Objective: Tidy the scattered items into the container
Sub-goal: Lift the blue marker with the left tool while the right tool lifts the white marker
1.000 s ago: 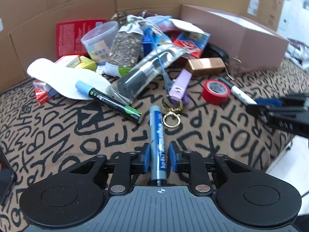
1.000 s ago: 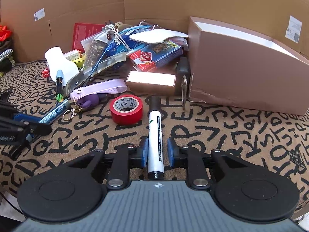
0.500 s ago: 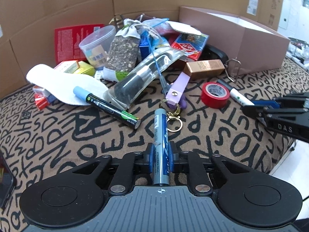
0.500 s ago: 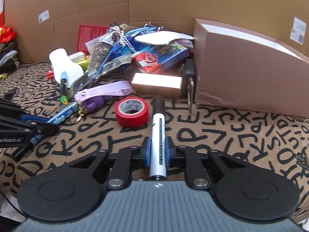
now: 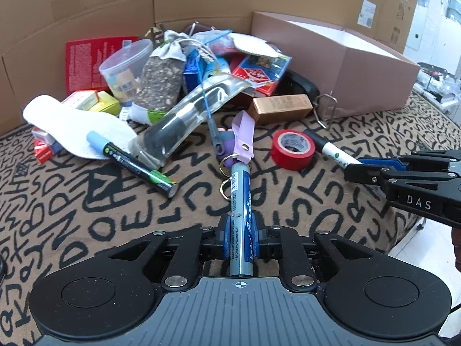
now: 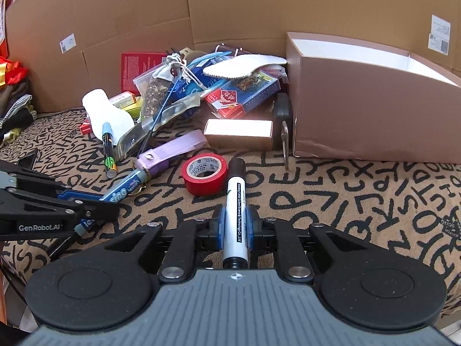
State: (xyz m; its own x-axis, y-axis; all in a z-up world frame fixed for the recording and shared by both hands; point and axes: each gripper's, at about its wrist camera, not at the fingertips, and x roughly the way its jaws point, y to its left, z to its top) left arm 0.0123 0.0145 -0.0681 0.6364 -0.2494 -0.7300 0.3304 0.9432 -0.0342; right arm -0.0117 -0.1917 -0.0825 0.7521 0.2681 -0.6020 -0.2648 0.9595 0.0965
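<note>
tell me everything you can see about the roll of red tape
The roll of red tape looks like glossy plastic electrical tape on a white core printed with small text. It lies flat on the patterned cloth, hole facing up, untouched by either gripper. The white marker held in the right gripper lies close along its right side; whether they touch is unclear. A copper-coloured box sits behind it, the purple strap to its left.
</note>
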